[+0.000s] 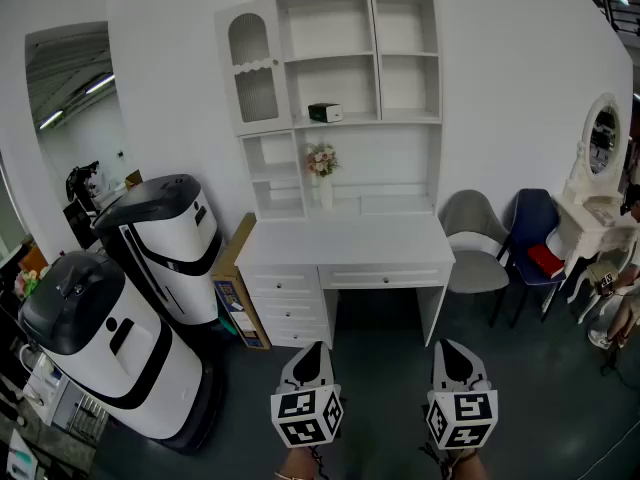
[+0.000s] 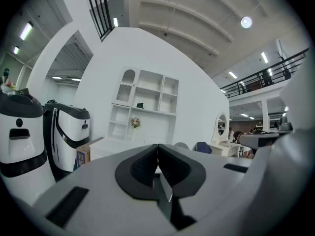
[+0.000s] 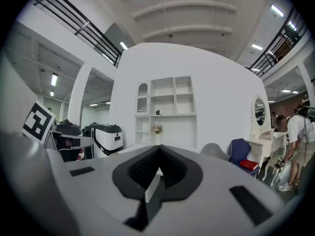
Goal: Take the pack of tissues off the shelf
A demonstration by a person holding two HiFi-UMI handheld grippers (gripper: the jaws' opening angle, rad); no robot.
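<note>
The left hand-held gripper and right hand-held gripper — white shells, black ribbed pads — carry black-and-white marker cubes.

Pack of tissues was a small boxy pack, dark with a white end. It lay flat, long side facing out. It sat on the shelf, a white open cubby unit against the white wall. The pack was in the middle column on the second board down, about mid-bay, alone there. Print was too small to read.
</note>
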